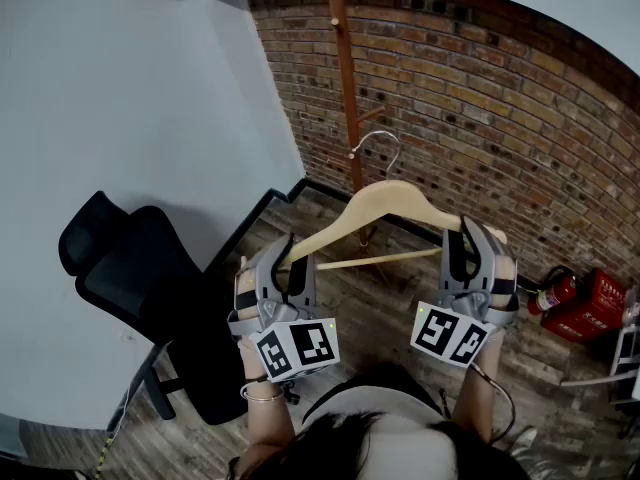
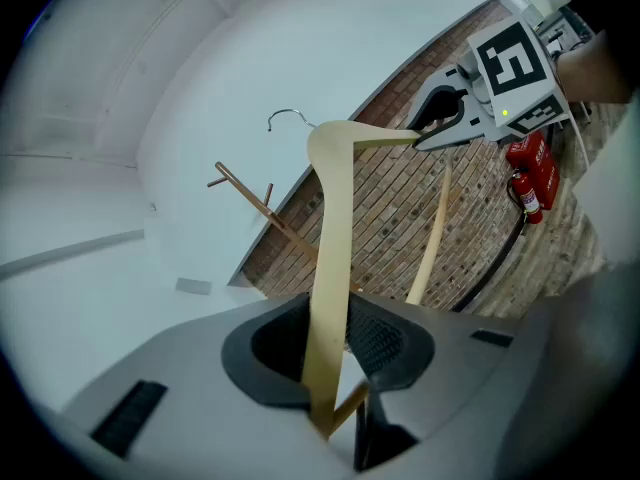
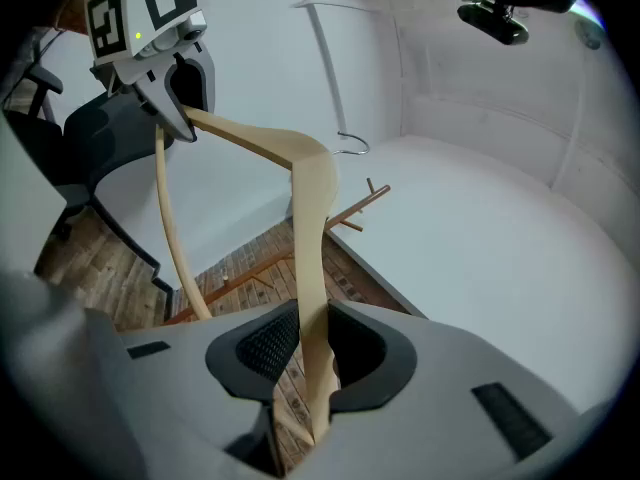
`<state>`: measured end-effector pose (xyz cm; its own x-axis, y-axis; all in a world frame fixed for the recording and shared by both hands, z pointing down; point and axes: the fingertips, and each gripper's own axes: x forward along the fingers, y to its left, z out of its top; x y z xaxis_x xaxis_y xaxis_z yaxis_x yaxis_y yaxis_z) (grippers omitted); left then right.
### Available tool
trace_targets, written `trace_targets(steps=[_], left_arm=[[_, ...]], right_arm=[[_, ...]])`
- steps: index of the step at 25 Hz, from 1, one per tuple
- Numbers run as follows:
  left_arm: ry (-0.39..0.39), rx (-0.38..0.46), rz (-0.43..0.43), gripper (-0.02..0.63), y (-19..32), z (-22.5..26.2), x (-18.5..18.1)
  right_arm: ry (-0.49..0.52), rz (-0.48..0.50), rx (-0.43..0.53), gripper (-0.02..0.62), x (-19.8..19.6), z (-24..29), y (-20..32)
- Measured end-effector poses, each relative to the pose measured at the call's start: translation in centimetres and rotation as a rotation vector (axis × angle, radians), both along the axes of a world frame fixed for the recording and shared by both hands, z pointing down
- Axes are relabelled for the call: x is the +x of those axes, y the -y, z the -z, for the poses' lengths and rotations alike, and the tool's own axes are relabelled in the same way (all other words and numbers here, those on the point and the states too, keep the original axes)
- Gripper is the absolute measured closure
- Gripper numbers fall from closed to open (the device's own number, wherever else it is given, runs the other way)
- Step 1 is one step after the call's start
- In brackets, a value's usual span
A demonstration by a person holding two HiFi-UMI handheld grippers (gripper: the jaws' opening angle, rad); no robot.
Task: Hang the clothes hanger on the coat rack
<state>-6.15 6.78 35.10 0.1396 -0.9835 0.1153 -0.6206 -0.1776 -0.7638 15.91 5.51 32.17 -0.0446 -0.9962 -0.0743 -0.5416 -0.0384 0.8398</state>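
The person is holding a wooden clothes hanger (image 1: 395, 200) in the air with both grippers, one at each end of its shoulders.

1. The left gripper (image 1: 288, 253) is clamping the left end of the hanger. In the left gripper view, the shoulder arm is passing between the two dark pads, with the pads sitting against its sides.
2. The right gripper (image 1: 466, 236) is clamping the right end in the same way. In the right gripper view, the pads are pressing on the wooden arm from both sides.
3. The hanger is sitting roughly level between the grippers, with its crossbar (image 1: 380, 260) running below the shoulders and its metal hook (image 1: 378, 140) pointing up and away from the person.
4. The wooden coat rack (image 1: 345, 78) is standing upright in front of the brick wall (image 1: 480, 98), directly beyond the hanger. The hook is lying just beside the pole in the head view. Both gripper views are showing it apart from the pegs, so the hanger is not yet hanging on the rack.

Surroundings: a black office chair (image 1: 150, 288) is standing to the left on the wooden floor (image 1: 370, 308). A red fire extinguisher (image 1: 553, 293) is lying on the floor to the right, at the base of the wall.
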Motion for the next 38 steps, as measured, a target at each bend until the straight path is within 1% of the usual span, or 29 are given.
trace_targets(steps=[4,10,13,20,28,33,38], left_arm=[[-0.006,0.006,0.011,0.505,1.0,-0.2,0.5],[-0.004,0.007,0.039,0.505,2.4,-0.8,1.3],[0.025,0.003,0.053,0.505,2.9,-1.6,1.0],[0.04,-0.012,0.084,0.505,4.6,-2.0,-0.1],[0.001,0.013,0.07,0.505,9.1,0.1,-1.7],[0.007,0.027,0.039,0.505,12.1,0.7,-3.1],[0.014,0.025,0.007,0.505,14.8,0.6,-4.4]], right_arm=[[0.005,0.016,0.018,0.486,0.5,0.0,1.0],[-0.004,0.04,0.016,0.486,1.2,-0.4,2.9],[-0.011,0.062,0.009,0.486,1.0,-0.6,3.9],[-0.006,0.094,-0.009,0.486,-0.2,-1.1,6.4],[0.002,0.063,0.015,0.486,-1.9,0.2,10.3],[0.004,0.031,0.03,0.486,-3.2,0.8,12.6],[0.004,0.002,0.02,0.486,-4.5,0.5,14.6]])
